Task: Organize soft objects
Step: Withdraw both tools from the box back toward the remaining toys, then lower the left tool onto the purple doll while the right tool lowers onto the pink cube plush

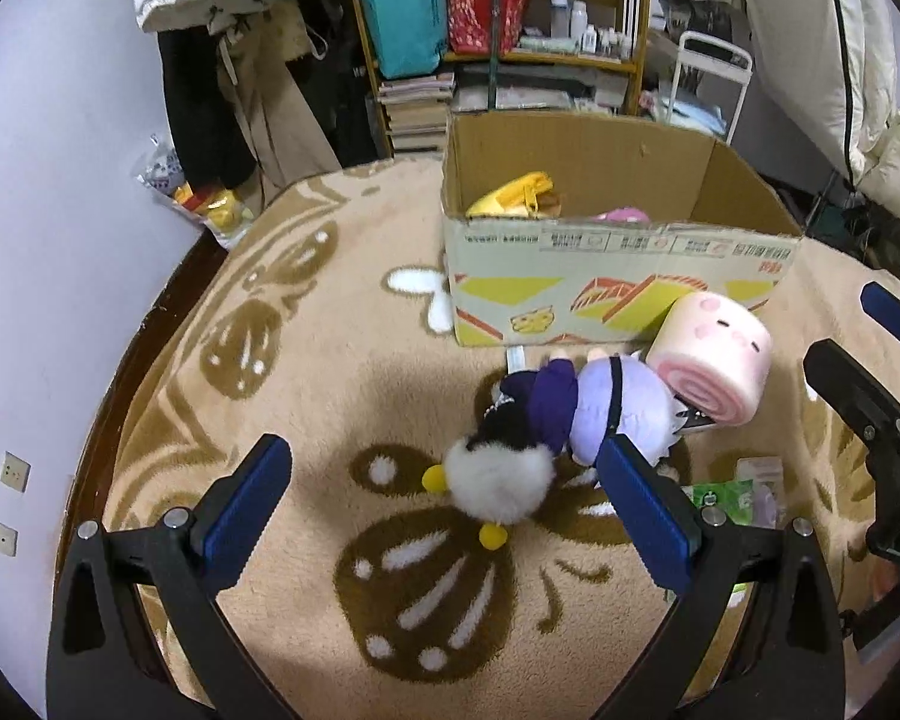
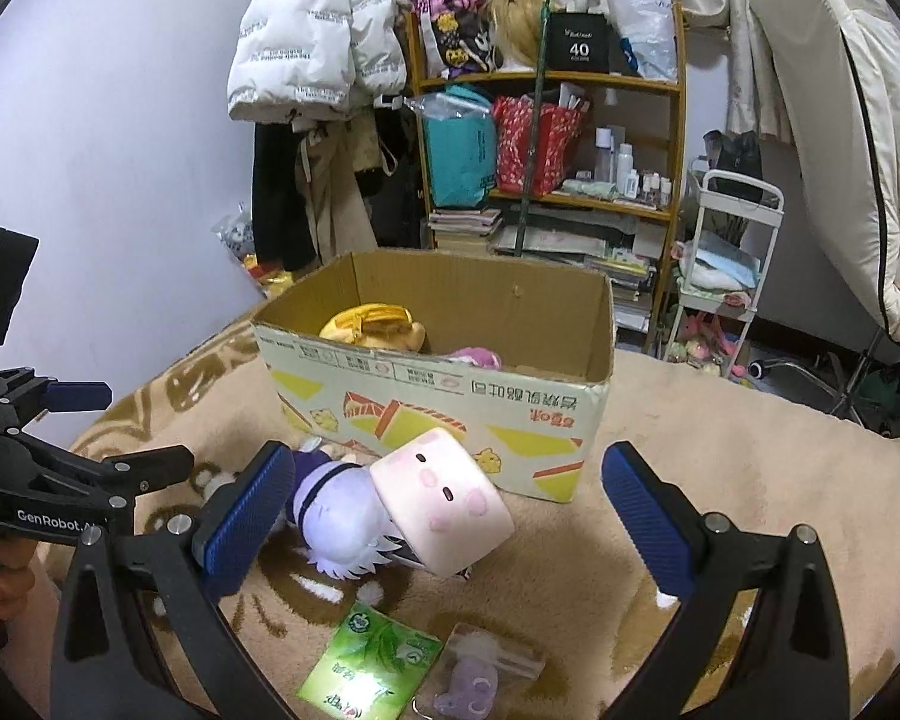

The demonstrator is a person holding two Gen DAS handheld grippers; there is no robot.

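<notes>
An open brown cardboard box [image 1: 618, 294] printed with yellow and orange shapes stands on a beige plush rug with brown butterfly patterns [image 1: 330, 372], toward the rug's far edge. Inside the box lie a yellow plush toy [image 1: 516, 195] in the left part and a pink plush toy [image 1: 621, 216] nearer the middle, against the front wall. Just in front of the box, a pink swirl-roll cushion with a small face [image 2: 450, 504] lies tilted on the rug, touching a lavender-haired plush doll in purple clothes [image 1: 594, 405] that lies on its side. A white fluffy plush with yellow feet [image 1: 498, 483] lies against the doll's dark end, nearer the left gripper. The left gripper [image 1: 444, 516] hovers over the rug with its blue-padded fingers wide apart, holding nothing, the white fluffy plush lying between them. The right gripper [image 2: 444, 522] likewise has its fingers spread wide and empty, with the cushion and doll between them. Toward the rug's near edge lie a green tissue packet [image 2: 369, 657] and a small clear bag with a purple item [image 2: 477, 678], side by side.
</notes>
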